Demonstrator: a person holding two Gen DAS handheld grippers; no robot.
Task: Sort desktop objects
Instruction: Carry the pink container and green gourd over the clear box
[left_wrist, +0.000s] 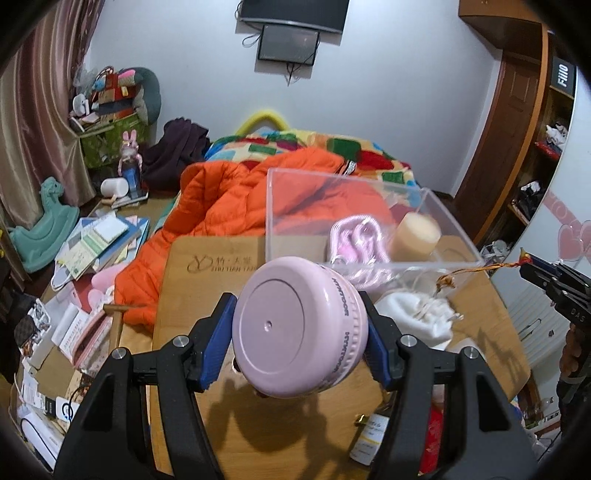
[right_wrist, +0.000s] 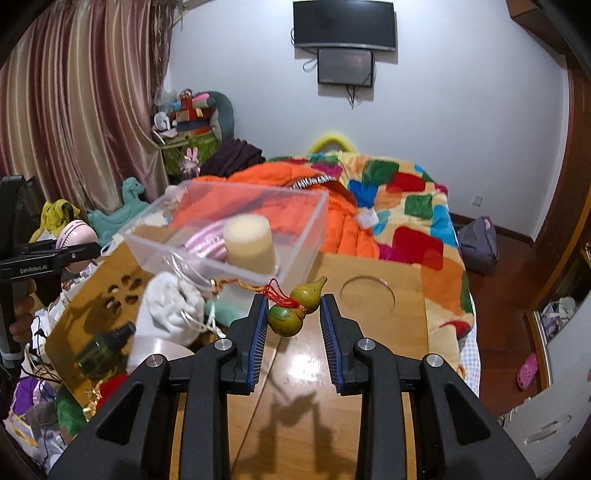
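Observation:
My left gripper (left_wrist: 301, 338) is shut on a round pink jar (left_wrist: 299, 328) and holds it above the wooden tabletop (left_wrist: 288, 435). It also shows in the right wrist view (right_wrist: 75, 240). My right gripper (right_wrist: 293, 314) is shut on a small green gourd charm (right_wrist: 295, 308) with a red cord, held above the table (right_wrist: 314, 362). The clear plastic box (left_wrist: 369, 218) stands at the table's far side (right_wrist: 236, 225). It holds a cream cylinder (left_wrist: 415, 234) and a pink coiled item (left_wrist: 356, 236).
A white drawstring pouch (left_wrist: 417, 314) lies in front of the box, also in the right wrist view (right_wrist: 170, 306). A small glass bottle (right_wrist: 107, 350) and a tape roll (right_wrist: 155, 350) sit at the table's left. An orange jacket (left_wrist: 229, 206) and bed lie beyond.

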